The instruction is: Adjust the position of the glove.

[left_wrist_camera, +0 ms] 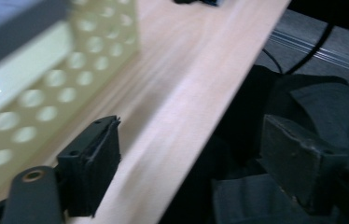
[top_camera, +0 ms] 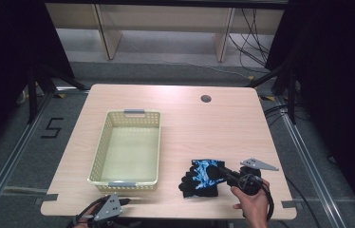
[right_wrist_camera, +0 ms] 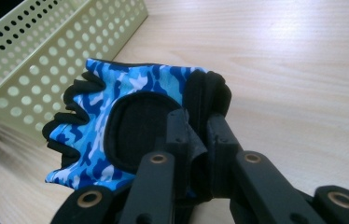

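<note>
- Glove (top_camera: 203,177): blue camouflage with black trim, just right of the basket (top_camera: 100,150), its wrist edge pinched between the pressed-together jaws of the right gripper (top_camera: 222,171).
- Left gripper (left_wrist_camera: 196,163): jaws spread, nothing between them, at the table (top_camera: 223,123) edge below the basket's near corner.
- Risk, as I judge it: the hold is only on the cuff, so the limp glove may catch the basket's rim or slip free.

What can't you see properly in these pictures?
- High view: the left gripper is cut off by the bottom edge, so its jaws are hard to read.
- Left gripper view: the basket is blurred and runs off the left edge.
- Right gripper view: the right gripper covers the near edge of the glove, so the pinched part is hidden.
</note>
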`<action>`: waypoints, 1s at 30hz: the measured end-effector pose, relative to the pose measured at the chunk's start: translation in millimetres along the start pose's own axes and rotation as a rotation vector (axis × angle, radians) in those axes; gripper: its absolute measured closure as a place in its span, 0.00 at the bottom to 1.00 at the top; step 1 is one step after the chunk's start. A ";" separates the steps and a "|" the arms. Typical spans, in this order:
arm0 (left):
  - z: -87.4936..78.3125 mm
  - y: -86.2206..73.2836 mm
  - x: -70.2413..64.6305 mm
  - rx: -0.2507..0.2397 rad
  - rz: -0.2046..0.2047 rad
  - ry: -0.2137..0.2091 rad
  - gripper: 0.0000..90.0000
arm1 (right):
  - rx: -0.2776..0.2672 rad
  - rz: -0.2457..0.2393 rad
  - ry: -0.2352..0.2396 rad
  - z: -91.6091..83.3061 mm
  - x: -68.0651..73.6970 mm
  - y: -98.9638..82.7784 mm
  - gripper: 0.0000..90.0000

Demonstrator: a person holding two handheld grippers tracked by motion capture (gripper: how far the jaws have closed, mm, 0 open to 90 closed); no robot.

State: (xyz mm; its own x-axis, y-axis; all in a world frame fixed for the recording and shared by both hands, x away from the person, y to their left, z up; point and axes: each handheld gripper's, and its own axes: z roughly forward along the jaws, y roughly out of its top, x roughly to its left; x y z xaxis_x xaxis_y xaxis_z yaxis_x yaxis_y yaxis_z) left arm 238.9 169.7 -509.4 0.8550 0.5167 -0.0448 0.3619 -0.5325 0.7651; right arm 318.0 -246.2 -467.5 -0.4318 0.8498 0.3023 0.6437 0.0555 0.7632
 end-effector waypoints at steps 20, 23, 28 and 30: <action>69.2 78.2 -36.4 -0.097 0.117 -0.057 0.37 | 0.020 0.023 0.026 9.0 23.2 -15.0 0.91; 75.6 86.6 -35.2 -0.110 0.128 -0.043 0.40 | 0.029 0.043 0.030 8.8 25.7 -14.9 0.91; 86.7 93.6 -32.9 -0.093 0.108 -0.062 0.46 | 0.023 0.041 0.033 10.9 27.5 -16.1 0.91; 91.2 95.0 -32.5 -0.095 0.120 -0.057 0.48 | 0.000 0.018 0.049 13.6 26.6 -16.3 0.91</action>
State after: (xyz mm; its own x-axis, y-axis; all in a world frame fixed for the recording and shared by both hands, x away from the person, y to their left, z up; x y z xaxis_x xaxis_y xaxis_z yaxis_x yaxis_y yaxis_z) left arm 279.4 41.1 -493.8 0.9107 0.4128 0.0157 0.2218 -0.5205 0.8245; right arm 304.5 -217.3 -479.7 -0.4509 0.8238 0.3435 0.6517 0.0409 0.7574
